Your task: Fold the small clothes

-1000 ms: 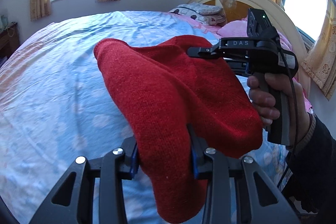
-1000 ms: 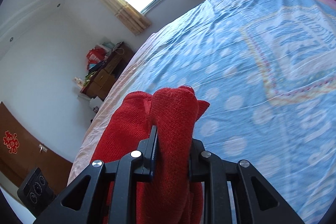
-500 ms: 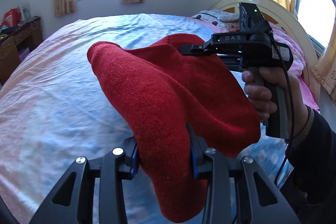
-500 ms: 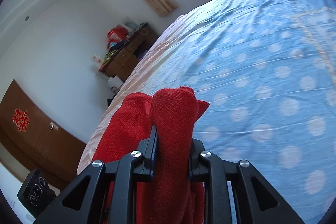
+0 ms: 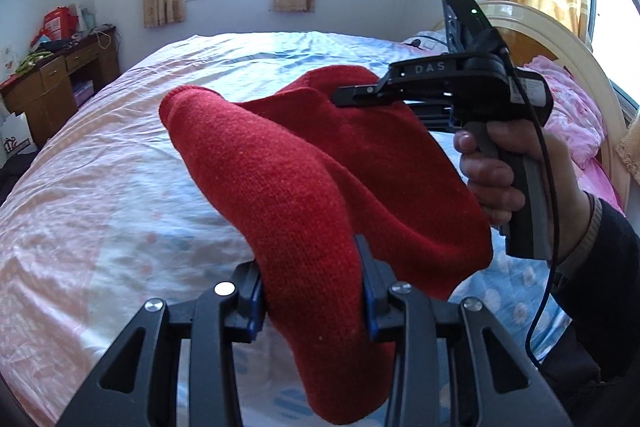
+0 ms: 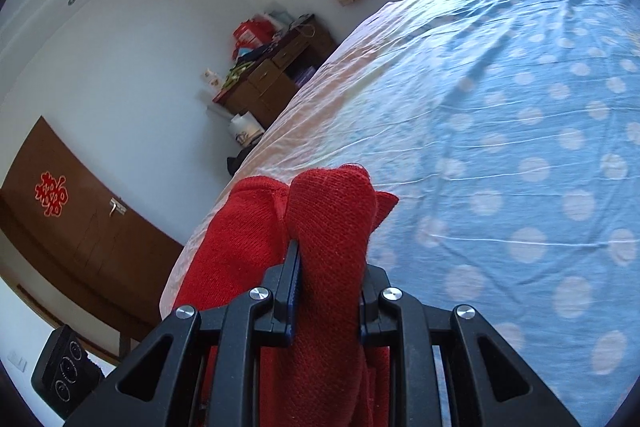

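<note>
A small red knitted garment (image 5: 304, 179) hangs in the air above the bed, held by both grippers. My left gripper (image 5: 312, 291) is shut on its near edge, with cloth drooping below the jaws. My right gripper (image 6: 328, 287) is shut on another bunched part of the red garment (image 6: 332, 211). In the left wrist view the right gripper (image 5: 344, 95) comes in from the right and pinches the far top edge, held by a hand.
The bed (image 5: 120, 187) with a blue polka-dot and pink sheet lies below. A wooden desk (image 5: 52, 83) with clutter stands at the left wall. A curved headboard (image 5: 560, 39) and pink bedding are at the right. A brown door (image 6: 72, 227) shows in the right wrist view.
Both grippers have swung left together with the garment still held; the desk and window have come into view. The grip on the cloth has not changed.
</note>
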Demonstrator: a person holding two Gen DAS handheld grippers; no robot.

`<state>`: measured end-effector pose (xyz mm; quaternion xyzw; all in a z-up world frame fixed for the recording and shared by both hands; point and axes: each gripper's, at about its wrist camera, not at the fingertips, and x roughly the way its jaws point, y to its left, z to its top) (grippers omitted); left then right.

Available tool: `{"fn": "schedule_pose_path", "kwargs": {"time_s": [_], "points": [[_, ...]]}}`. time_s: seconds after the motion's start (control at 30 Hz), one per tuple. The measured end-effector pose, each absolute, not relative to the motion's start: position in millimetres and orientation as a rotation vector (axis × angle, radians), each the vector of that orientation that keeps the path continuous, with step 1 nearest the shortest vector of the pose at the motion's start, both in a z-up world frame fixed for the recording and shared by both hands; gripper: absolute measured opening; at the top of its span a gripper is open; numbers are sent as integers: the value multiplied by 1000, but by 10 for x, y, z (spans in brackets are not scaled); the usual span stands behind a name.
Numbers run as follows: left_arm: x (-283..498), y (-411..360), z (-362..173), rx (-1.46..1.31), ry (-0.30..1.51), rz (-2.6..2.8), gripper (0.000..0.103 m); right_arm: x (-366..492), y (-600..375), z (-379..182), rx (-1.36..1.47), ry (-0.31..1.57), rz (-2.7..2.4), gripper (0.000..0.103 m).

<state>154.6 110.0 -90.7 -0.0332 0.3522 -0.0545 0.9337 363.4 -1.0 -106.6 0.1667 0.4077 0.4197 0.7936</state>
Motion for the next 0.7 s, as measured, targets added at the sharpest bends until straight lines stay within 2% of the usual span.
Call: {"fn": "schedule_pose_path", "kwargs": {"time_s": [0.7], "points": [[1232, 1435, -1014, -151, 721, -37, 39, 3487, 828, -1157, 237, 953, 979, 21]]}}
